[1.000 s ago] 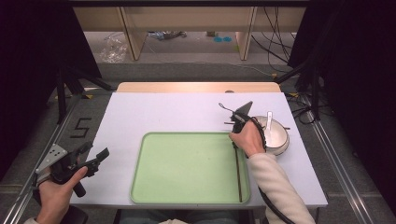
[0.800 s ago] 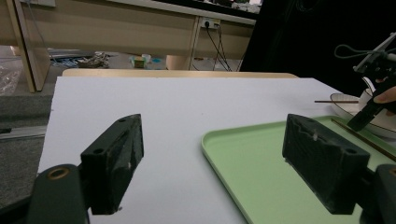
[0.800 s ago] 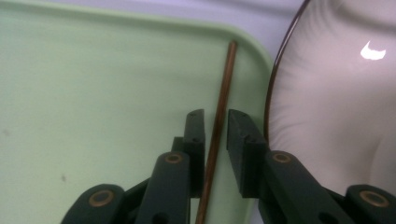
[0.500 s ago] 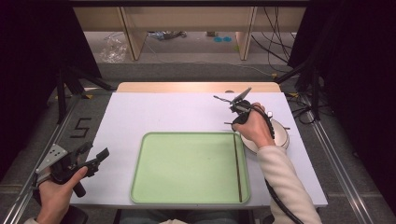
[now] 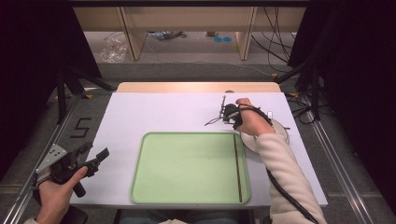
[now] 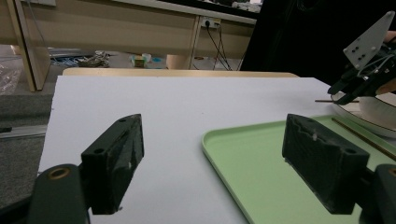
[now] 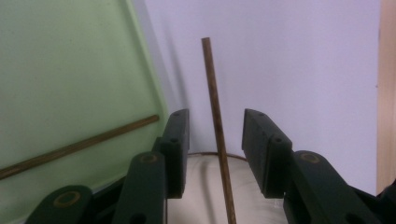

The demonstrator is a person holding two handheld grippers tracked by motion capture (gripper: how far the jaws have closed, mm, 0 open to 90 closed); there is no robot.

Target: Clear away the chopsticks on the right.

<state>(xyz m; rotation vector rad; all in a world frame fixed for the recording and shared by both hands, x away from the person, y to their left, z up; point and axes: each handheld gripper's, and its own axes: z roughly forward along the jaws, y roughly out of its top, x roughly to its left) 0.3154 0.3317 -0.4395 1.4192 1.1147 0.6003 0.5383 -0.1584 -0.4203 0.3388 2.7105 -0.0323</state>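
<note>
Right now the work centres on two thin brown wooden chopsticks. One chopstick runs between the jaws of the right gripper, its near end over the rim of the white round bowl and its far end reaching out above the white tabletop. The jaws have just been opening and stand about half apart, their pads clear of the stick on both sides, so nothing is gripped. The second chopstick lies lengthwise along the right side of the pale green rectangular tray, well inside its rim.

I judge the step in hand to be taking the remaining chopstick from the bowl and laying it in the tray beside its partner. To do that well, the right gripper should centre the stick between the pads, close squarely near its middle so it does not pivot, lift it level clear of the bowl, and set it down parallel to the one already in the tray.

The left gripper is held at the tabletop's near left corner, well apart from the tray's contents, its jaws wide open and empty.

Counted: two chopsticks, one tray, one bowl, two grippers.
</note>
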